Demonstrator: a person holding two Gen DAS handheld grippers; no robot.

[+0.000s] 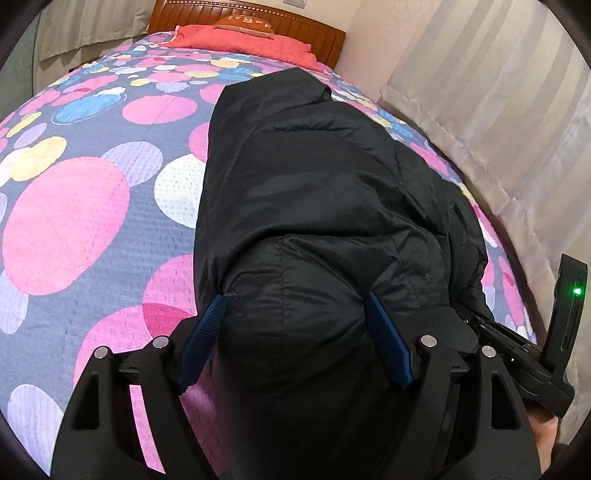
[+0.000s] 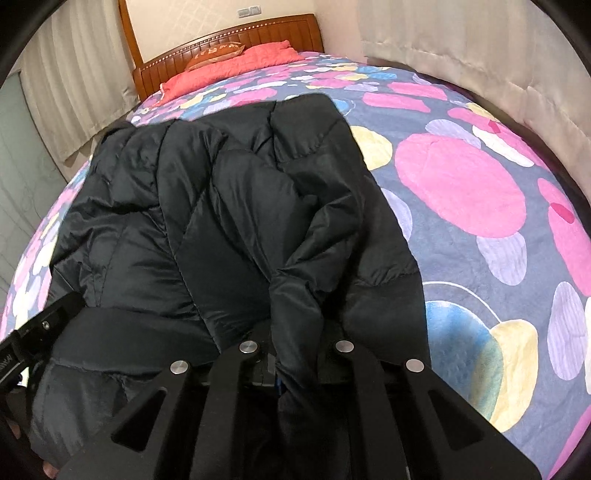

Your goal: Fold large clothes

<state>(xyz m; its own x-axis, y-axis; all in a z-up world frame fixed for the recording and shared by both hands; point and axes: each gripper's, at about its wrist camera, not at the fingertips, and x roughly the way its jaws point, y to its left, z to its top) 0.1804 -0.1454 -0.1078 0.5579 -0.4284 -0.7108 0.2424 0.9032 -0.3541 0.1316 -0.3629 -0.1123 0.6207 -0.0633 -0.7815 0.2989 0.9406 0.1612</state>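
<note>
A large black puffer jacket [image 1: 314,177] lies lengthways on the bed; it also fills the middle of the right wrist view [image 2: 229,206]. My left gripper [image 1: 295,310] has its blue fingers [image 1: 207,332] wide apart, with a bulging end of the jacket between them. My right gripper [image 2: 295,354] is shut on a bunched ridge of the jacket near its right edge; its fingertips are buried in the fabric. The other gripper's body shows at the right edge of the left wrist view [image 1: 554,332] and at the left edge of the right wrist view [image 2: 33,339].
The bed has a grey cover with pink, yellow and blue spots [image 1: 74,221] [image 2: 480,192]. A red pillow [image 1: 243,40] and a wooden headboard [image 2: 258,35] are at the far end. Pale curtains [image 1: 498,110] hang close beside the bed.
</note>
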